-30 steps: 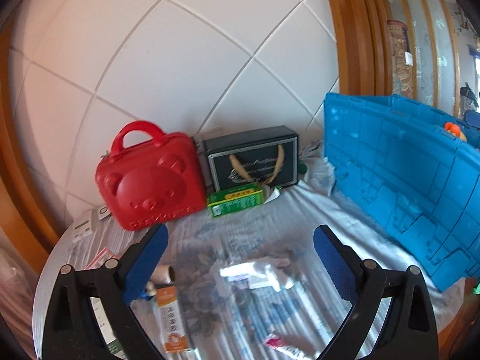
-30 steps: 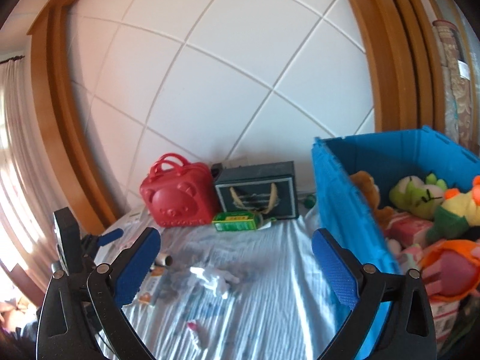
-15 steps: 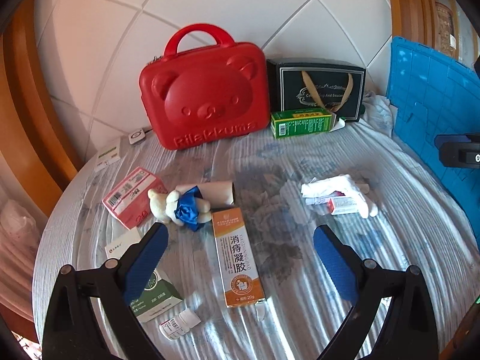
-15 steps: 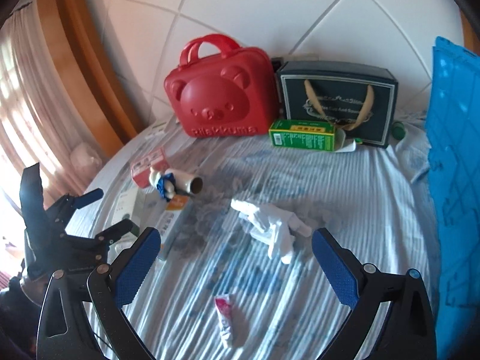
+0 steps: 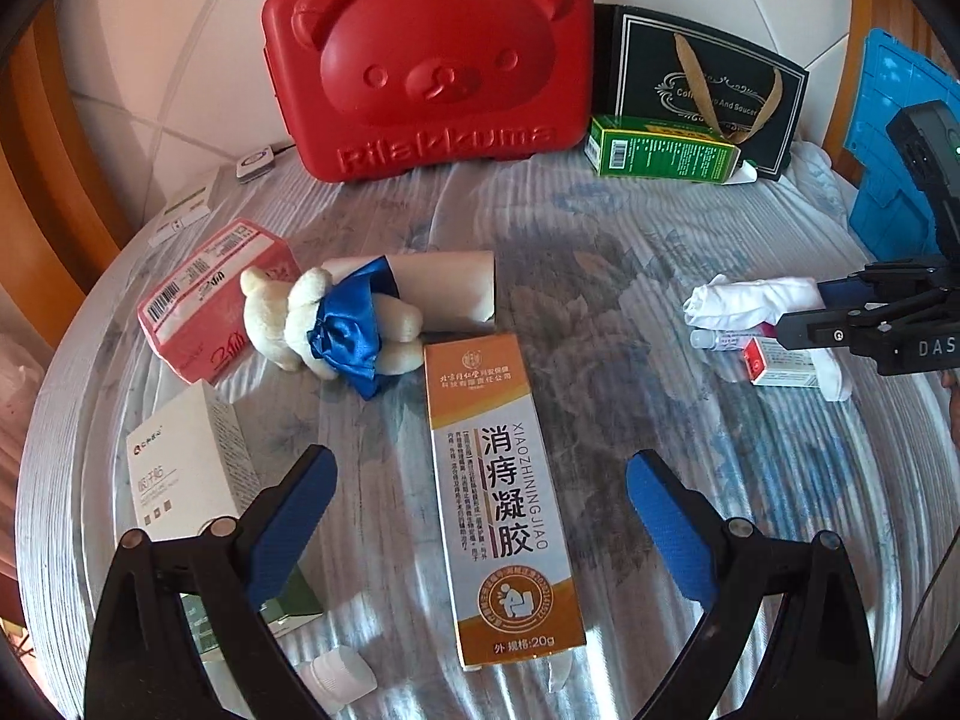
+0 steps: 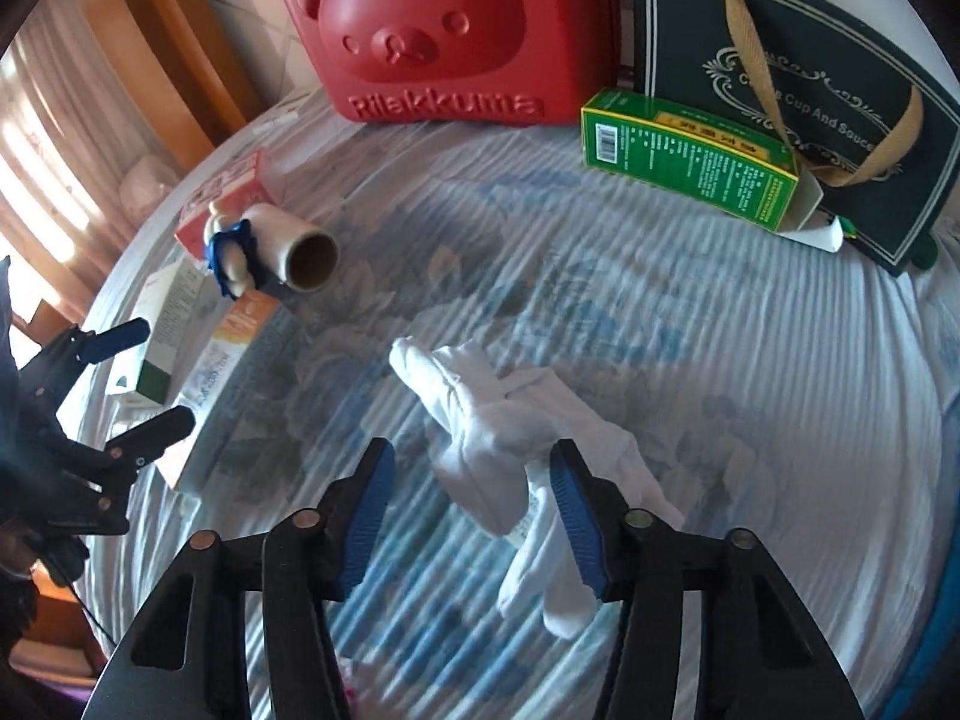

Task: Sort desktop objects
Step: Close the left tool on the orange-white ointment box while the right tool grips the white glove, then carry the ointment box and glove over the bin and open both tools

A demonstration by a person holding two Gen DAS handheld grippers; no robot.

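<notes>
Hovering over the cloth-covered round worktop (image 5: 600, 252), the left gripper (image 5: 477, 531) has its blue pads spread wide, with nothing between them but the lower end of a long orange-and-white ointment box (image 5: 501, 498) lying flat beneath. Just beyond that box lies a small cream teddy bear in a blue dress (image 5: 327, 324), resting against a cardboard roll (image 5: 447, 291), and to its left a pink box with a barcode (image 5: 198, 300). A white box with a green end (image 5: 186, 462) sits beside the left pad.

The right gripper (image 6: 468, 513) points down at a pair of crumpled white gloves (image 6: 480, 396) near the middle of the worktop. Its jaws have just been closing and now stand about half open, with a fold of glove between the pads; whether the pads actually press on the fabric is hard to tell from this angle, though a gap seems to show on the left side. In the left wrist view a small red-and-white box (image 5: 780, 363) and a little bottle lie partly under the gloves.

At the back stand a red bear-faced case (image 6: 456, 30), a dark gift bag with gold ribbon handles (image 6: 798, 84) and, lying in front of the bag, a green carton (image 6: 690, 159) with its flap open. A blue crate (image 5: 888, 138) rises at the right edge.
</notes>
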